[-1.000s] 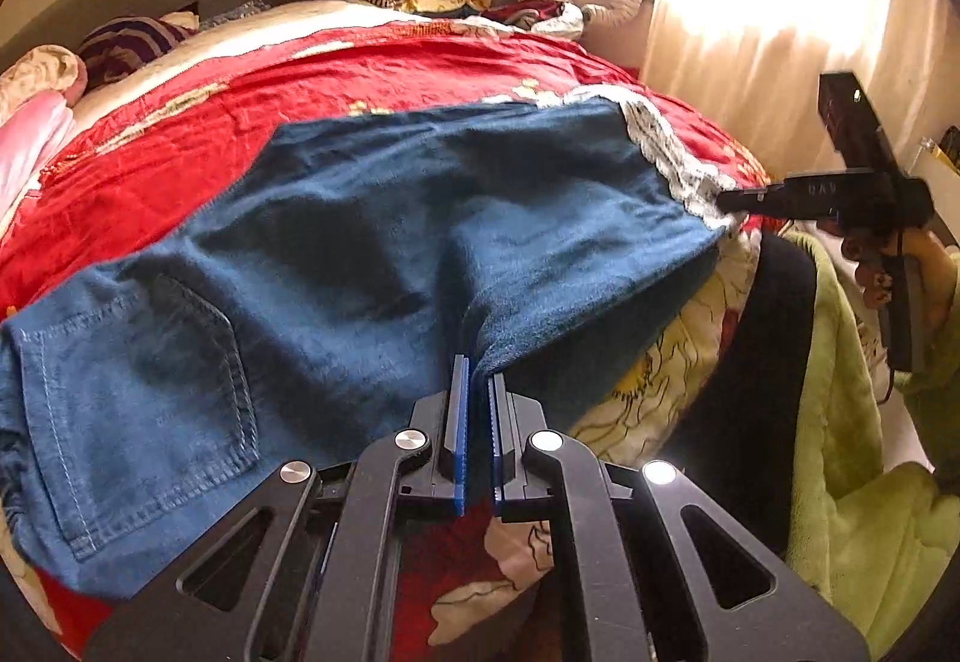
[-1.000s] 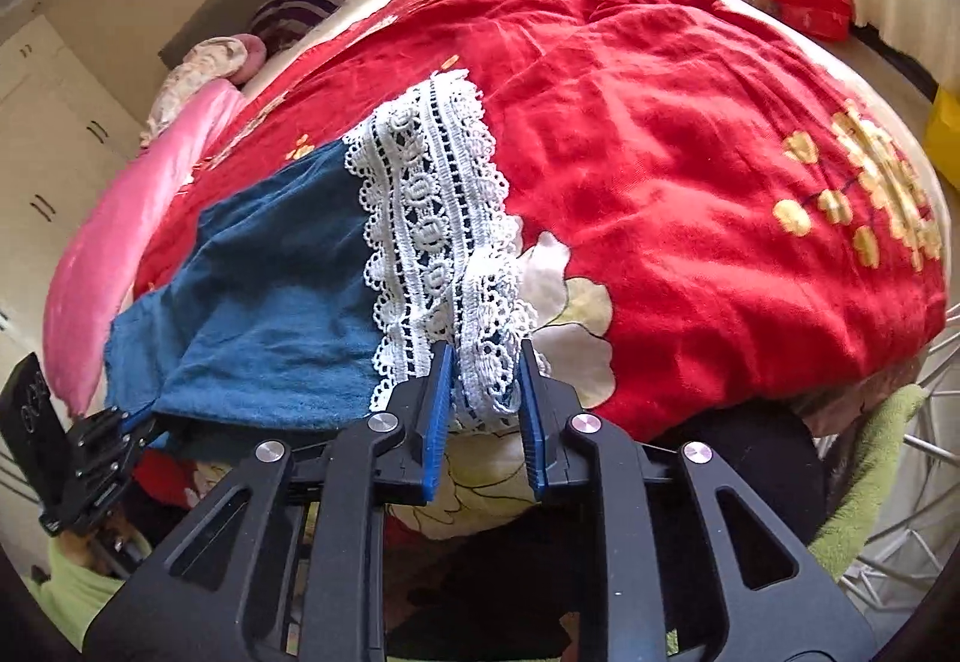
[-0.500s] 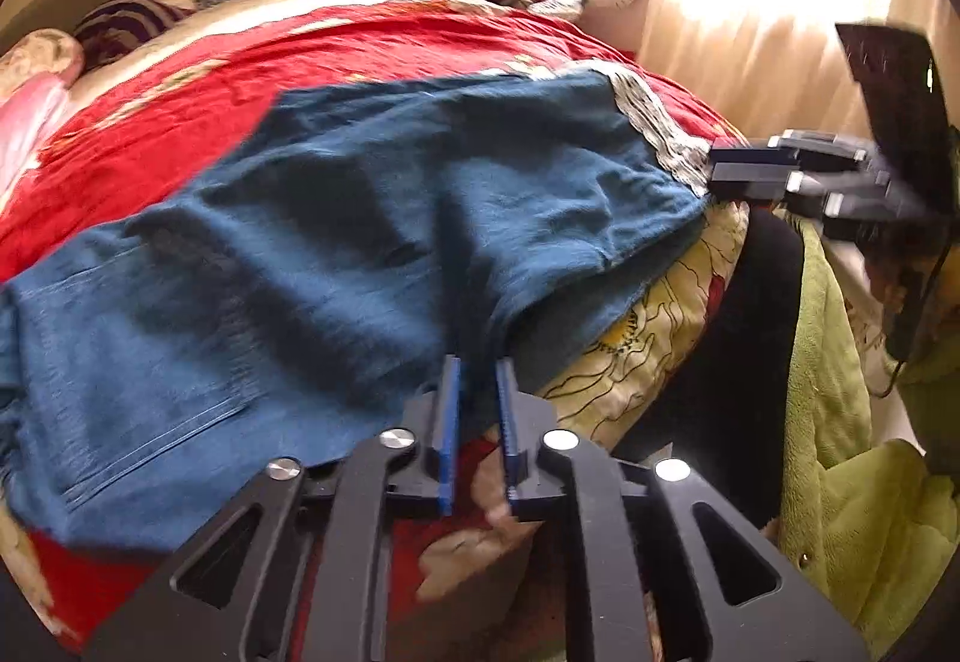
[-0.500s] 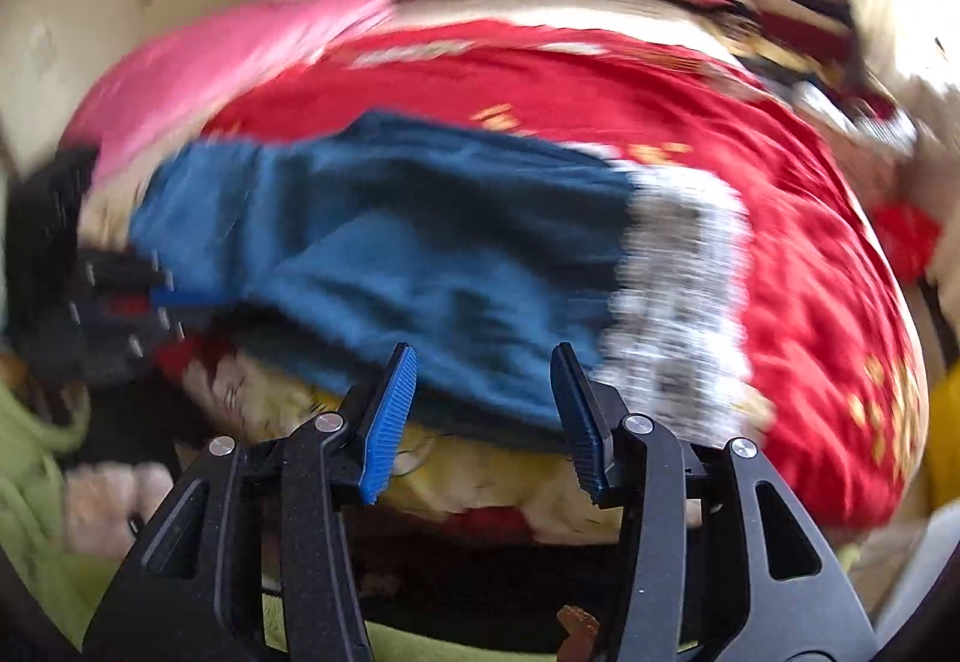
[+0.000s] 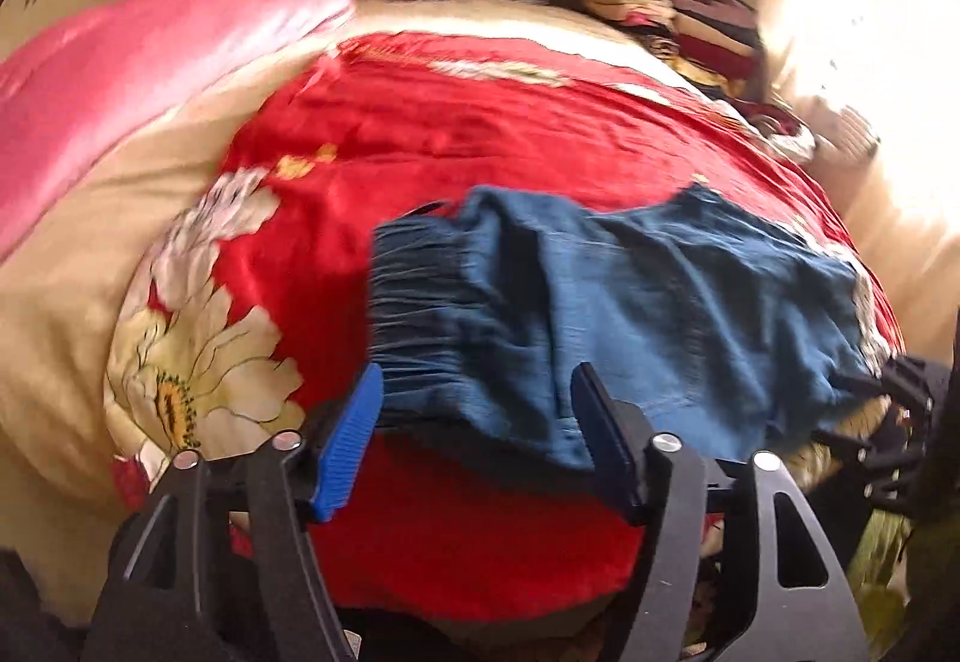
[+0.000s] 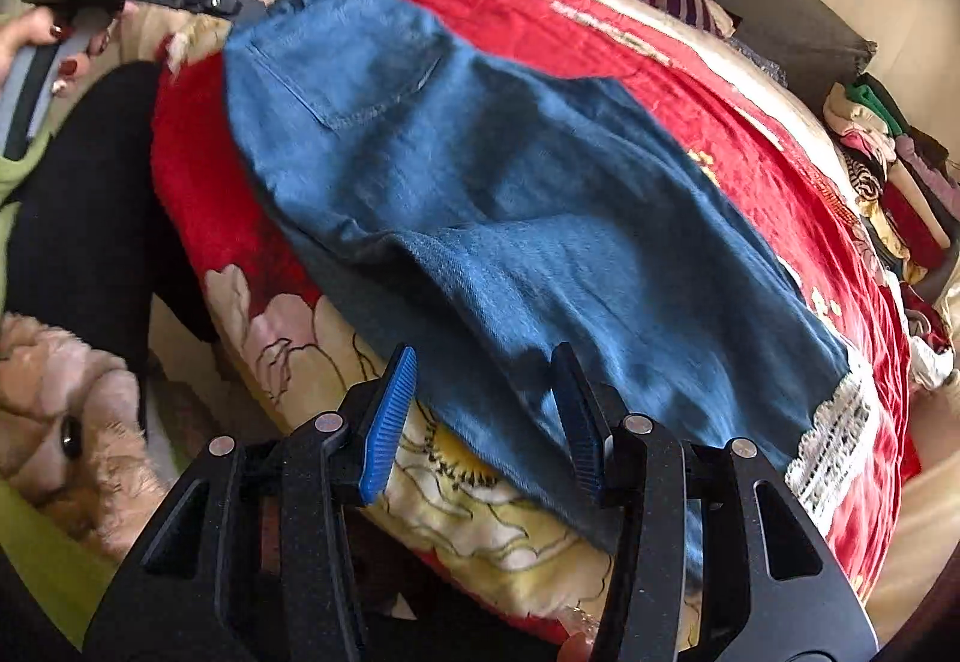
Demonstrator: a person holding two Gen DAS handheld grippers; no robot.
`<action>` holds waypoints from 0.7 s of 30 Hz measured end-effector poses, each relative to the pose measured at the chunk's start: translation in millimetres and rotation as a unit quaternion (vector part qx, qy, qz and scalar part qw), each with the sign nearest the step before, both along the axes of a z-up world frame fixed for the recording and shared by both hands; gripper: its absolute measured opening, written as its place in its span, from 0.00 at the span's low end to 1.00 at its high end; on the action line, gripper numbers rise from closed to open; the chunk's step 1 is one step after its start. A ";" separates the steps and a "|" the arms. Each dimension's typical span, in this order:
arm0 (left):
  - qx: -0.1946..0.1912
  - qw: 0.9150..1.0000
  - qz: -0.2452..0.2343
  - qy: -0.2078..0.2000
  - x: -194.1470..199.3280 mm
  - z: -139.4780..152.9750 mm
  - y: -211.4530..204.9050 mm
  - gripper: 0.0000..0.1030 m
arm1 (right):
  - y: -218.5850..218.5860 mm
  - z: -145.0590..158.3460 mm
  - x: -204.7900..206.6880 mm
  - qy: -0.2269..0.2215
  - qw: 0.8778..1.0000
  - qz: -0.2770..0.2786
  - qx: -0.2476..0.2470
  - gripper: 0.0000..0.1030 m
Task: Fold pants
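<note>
Blue denim pants [image 6: 510, 194] with white lace hems [image 6: 834, 440] lie folded lengthwise on the red bedspread [image 6: 690, 92]. In the left wrist view the gathered waistband [image 5: 420, 314] faces me. My left gripper [image 5: 474, 434] is open, its jaws on either side of the waistband's near edge. It also shows in the right wrist view [image 6: 240, 11] at the waist corner. My right gripper [image 6: 480, 416] is open, over the near edge of the pants at mid-leg, holding nothing.
A pink quilt [image 5: 120, 80] and pillows lie at the head of the bed. A stack of folded clothes [image 5: 678, 14] sits at the far corner by the bright curtain. The person's black-clad leg [image 6: 78, 194] stands at the bedside.
Both grippers have let go of the pants and opened. The left moved from the mid-leg edge to the waistband; the right moved from the lace hem to the mid-leg edge.
</note>
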State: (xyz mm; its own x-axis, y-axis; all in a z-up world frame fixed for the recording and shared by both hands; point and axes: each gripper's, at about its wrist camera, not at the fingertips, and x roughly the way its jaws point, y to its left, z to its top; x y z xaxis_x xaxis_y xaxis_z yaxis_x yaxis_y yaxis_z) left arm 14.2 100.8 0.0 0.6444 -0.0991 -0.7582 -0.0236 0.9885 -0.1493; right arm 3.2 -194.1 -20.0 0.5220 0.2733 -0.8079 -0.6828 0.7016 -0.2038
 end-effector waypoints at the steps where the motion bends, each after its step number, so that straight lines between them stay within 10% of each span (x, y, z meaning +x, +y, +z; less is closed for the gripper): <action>1: -0.008 1.000 0.004 0.005 4.8 -3.4 1.9 0.63 | 0.7 -0.7 1.8 0.000 1.000 0.000 0.000 0.38; 4: -0.019 1.000 0.011 0.014 17.8 -11.0 3.0 0.46 | -0.1 -3.2 8.2 0.005 1.000 0.002 0.004 0.06; 9: -0.030 0.999 0.016 -0.004 18.6 -2.5 14.7 0.21 | -2.5 -0.3 1.6 0.018 0.999 0.018 0.020 0.01; 17: -0.034 0.999 0.021 0.009 11.9 -11.2 22.1 0.36 | -2.2 -12.9 -2.3 0.046 0.998 0.015 0.028 0.04; 21: -0.022 0.999 0.030 -0.017 -1.9 11.7 26.8 0.47 | -30.2 9.8 -1.0 0.048 0.995 -0.015 0.088 0.26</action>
